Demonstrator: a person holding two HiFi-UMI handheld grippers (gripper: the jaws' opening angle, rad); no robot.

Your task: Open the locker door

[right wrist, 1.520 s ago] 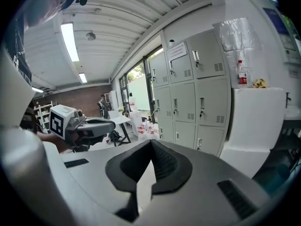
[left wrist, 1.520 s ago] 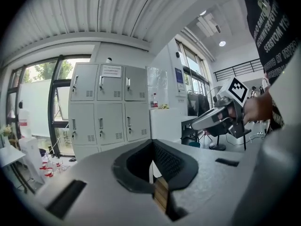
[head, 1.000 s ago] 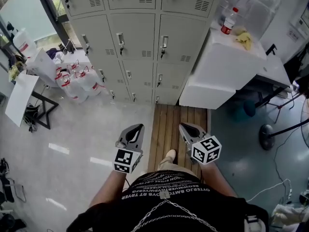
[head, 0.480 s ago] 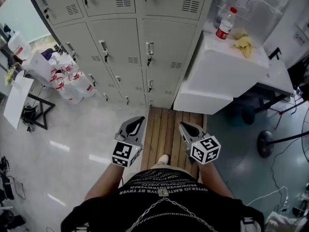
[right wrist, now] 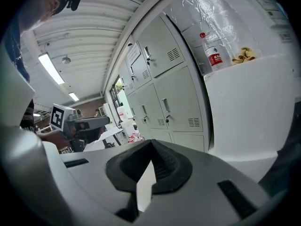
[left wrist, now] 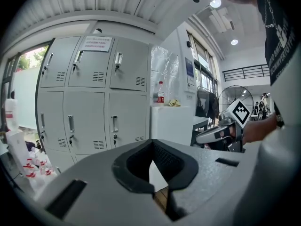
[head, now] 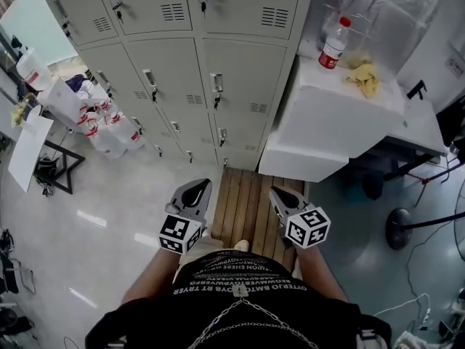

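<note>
Since a second ago the head view has closed in on the lockers: the bank sits larger and lower in frame, and the red-capped bottle has slid left. The left hand-held gripper has dropped a little down and left; the right hand-held gripper has barely shifted.

- Both are held low in front of the torso, over the wooden slats, well apart from the lockers.
- Left hand-held gripper: jaw tips pressed together, nothing between them.
- Right hand-held gripper: jaws also pressed together, empty.
- Every locker door in sight is flush and closed. The nearest mid-row door has its handle and lock facing the person. It is probably the target, though nothing here settles which door is meant.
- The white desk stands just right of the lockers and carries the bottle and a yellow cloth. It may crowd a right-column door's swing.

Progress: approach only. No contact with any handle and no door ajar. Left to do: close the gap, spread one set of jaws, take a handle and pull the door out.
</note>
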